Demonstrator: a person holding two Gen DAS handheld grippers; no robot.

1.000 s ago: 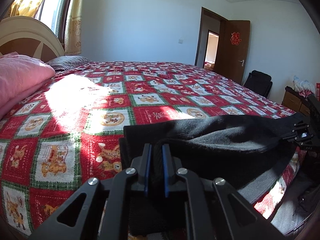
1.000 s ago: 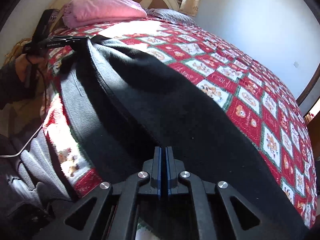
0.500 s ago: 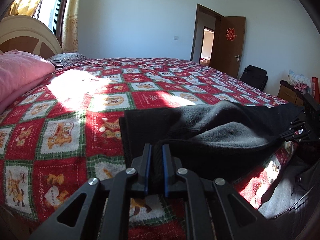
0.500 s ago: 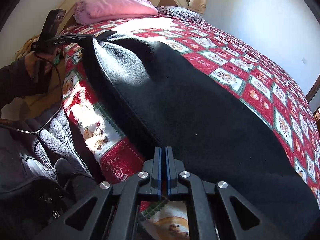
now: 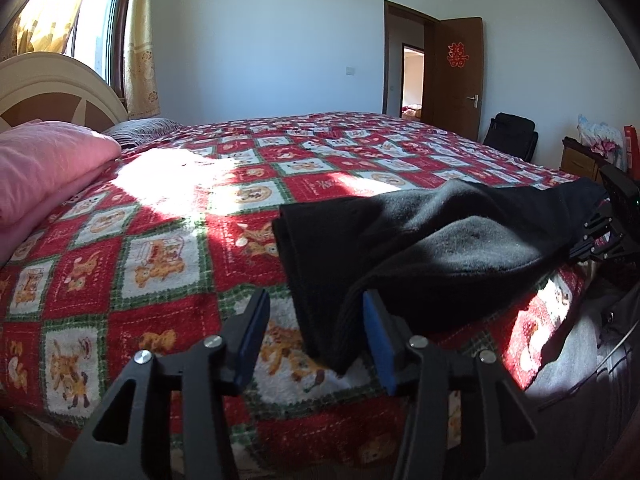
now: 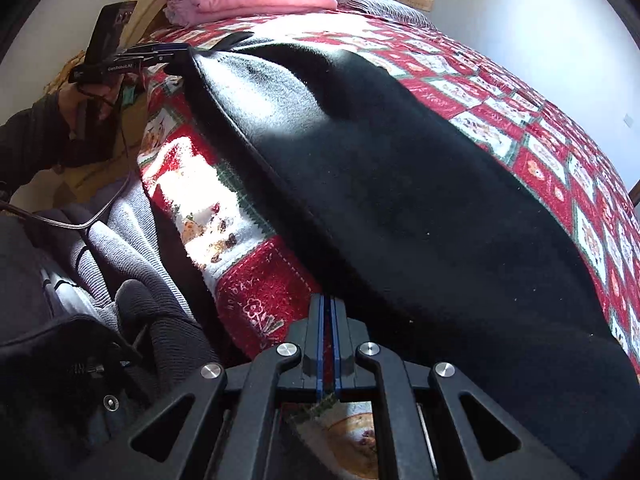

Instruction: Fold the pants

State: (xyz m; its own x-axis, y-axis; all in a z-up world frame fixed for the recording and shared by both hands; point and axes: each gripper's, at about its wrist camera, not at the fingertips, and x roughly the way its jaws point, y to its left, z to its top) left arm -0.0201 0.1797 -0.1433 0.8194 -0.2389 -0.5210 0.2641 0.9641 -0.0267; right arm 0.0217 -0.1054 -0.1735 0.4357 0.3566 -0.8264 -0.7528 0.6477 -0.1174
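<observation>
Black pants lie folded lengthwise along the near edge of the bed with the red patterned blanket. My left gripper is open, its jaws wide apart on either side of the pants' end, which rests on the blanket. My right gripper is shut on the other end of the pants; it also shows in the left wrist view. The left gripper shows far off in the right wrist view.
A pink folded quilt and a grey pillow lie at the headboard. The person's grey and black clothing is beside the bed edge. A black chair, a dresser and an open door stand beyond the bed.
My left gripper has opened and let go of the pants' end, which now rests on the blanket. Both grippers have come down to the bed's near edge. The right stays shut.
</observation>
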